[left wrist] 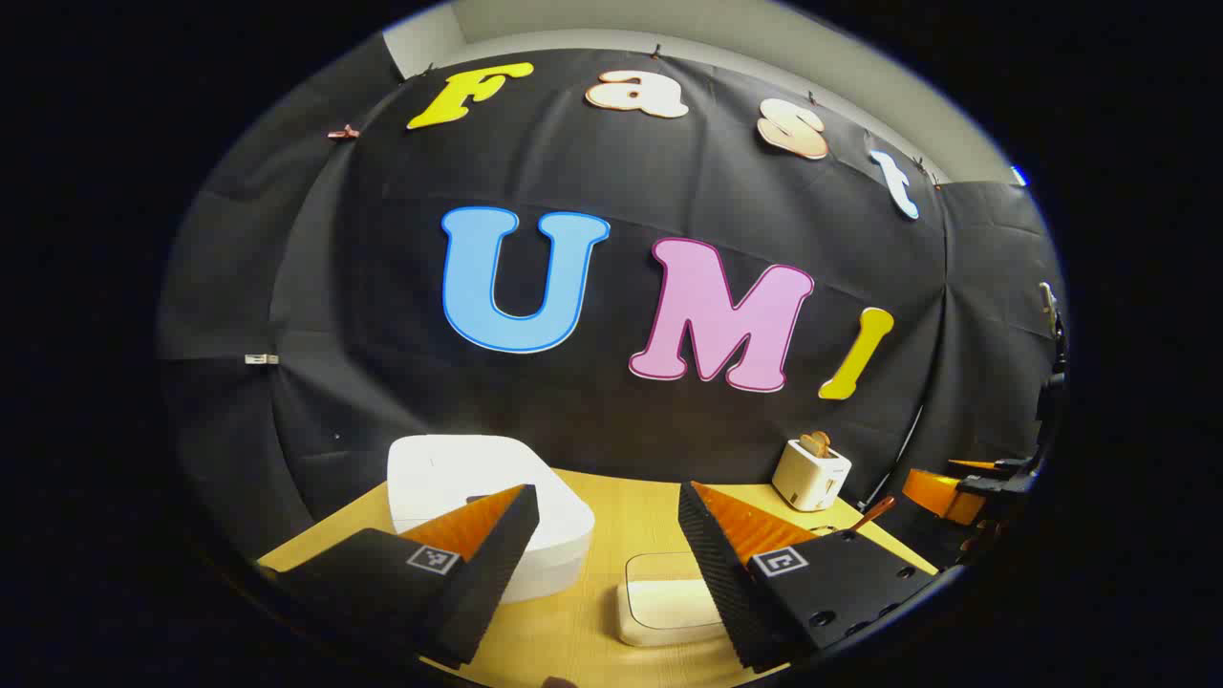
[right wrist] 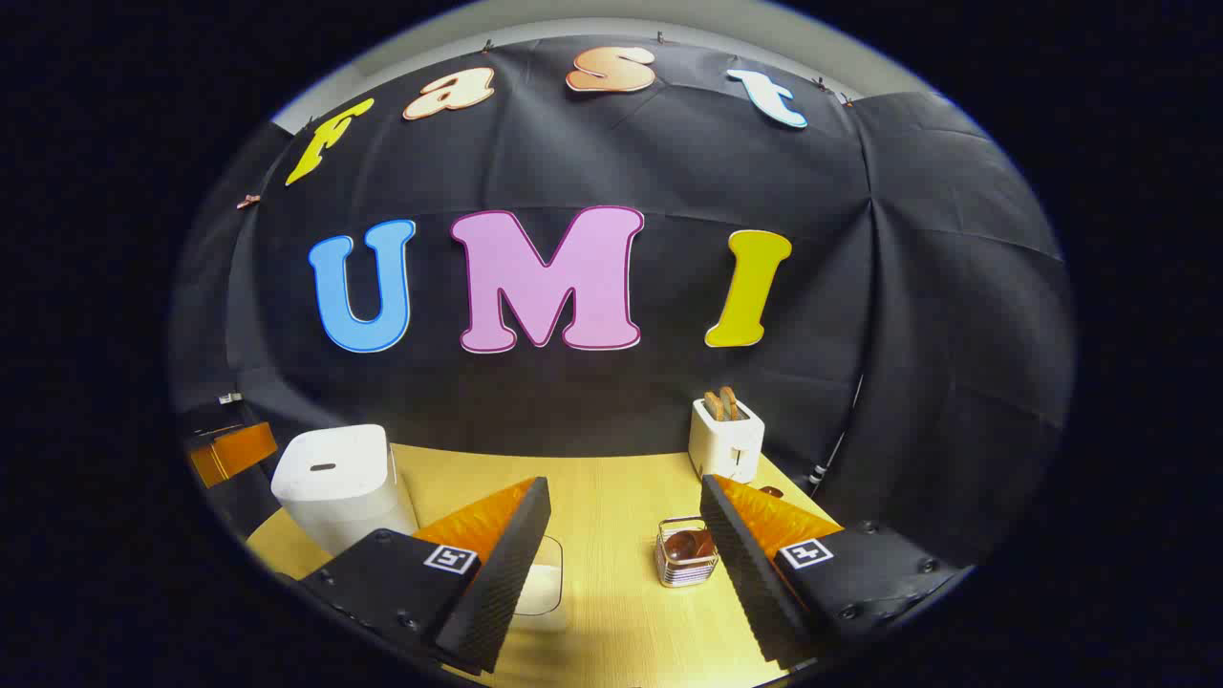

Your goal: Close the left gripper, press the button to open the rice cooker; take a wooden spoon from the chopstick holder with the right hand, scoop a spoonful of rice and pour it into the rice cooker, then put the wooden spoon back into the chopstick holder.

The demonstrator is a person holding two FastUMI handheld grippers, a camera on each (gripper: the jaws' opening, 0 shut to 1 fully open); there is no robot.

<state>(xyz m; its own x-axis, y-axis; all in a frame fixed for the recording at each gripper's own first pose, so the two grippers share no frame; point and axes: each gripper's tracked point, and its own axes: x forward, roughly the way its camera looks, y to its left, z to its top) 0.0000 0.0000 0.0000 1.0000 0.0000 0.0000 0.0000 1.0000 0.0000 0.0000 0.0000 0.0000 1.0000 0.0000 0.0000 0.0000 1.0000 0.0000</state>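
Observation:
The white rice cooker (left wrist: 478, 497) stands with its lid down at the table's back left, just beyond my left gripper (left wrist: 607, 492), whose jaws stand wide apart and hold nothing. A clear box of rice (left wrist: 669, 597) lies between the left fingers. In the right gripper view the rice cooker (right wrist: 334, 483) is at the left. A wire chopstick holder (right wrist: 686, 552) with the wooden spoon's bowl in it stands just left of the right finger. My right gripper (right wrist: 625, 483) is open and empty above the table. The spoon handle (left wrist: 871, 513) pokes up at the right.
A white toaster (right wrist: 726, 435) with bread in its slots stands at the back right, a cable running down the wall behind it. The rice box (right wrist: 543, 583) lies behind my right gripper's left finger. The wooden table (right wrist: 611, 516) ends at the black cloth wall.

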